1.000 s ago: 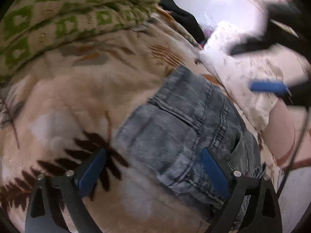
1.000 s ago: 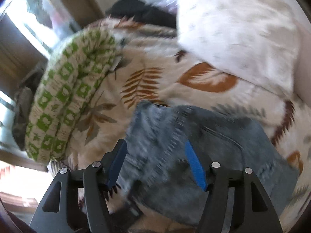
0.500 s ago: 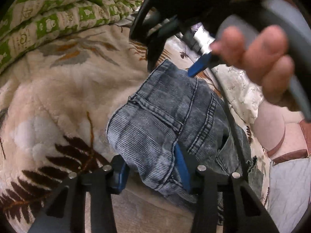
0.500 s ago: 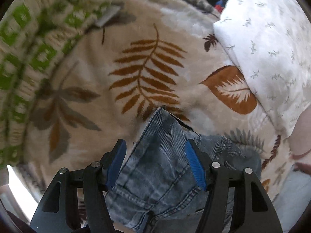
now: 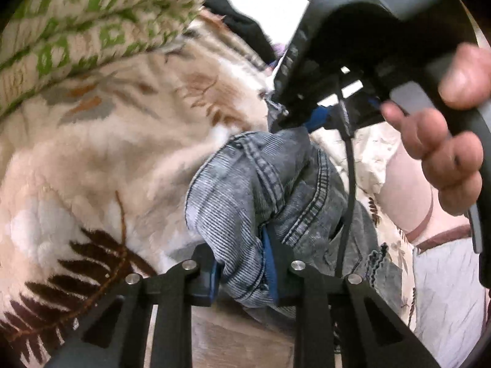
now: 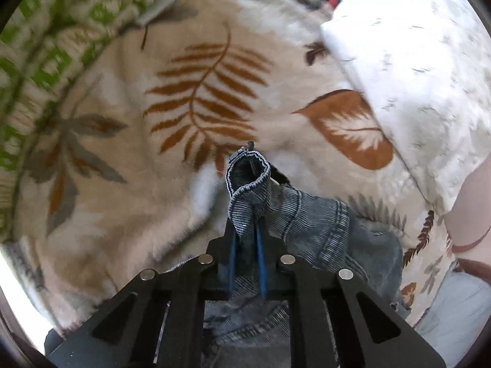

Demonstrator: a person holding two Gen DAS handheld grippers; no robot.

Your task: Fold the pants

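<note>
Grey-blue denim pants lie bunched on a beige leaf-print blanket. My left gripper is shut on a thick fold of the pants at their near edge. My right gripper is shut on the far corner of the pants, with a rolled hem sticking up between its blue pads. In the left wrist view the right gripper and the hand holding it show at the upper right, pinching the far edge of the denim.
A green-and-white patterned quilt lies along the far left. A white floral pillow sits at the right. Dark clothing lies at the back. A pink and grey sheet shows at the right edge.
Both grippers have closed on the pants. The right one came down onto the far corner and pinched it; the left one clamped the near fold, and the denim has bunched up between them.
</note>
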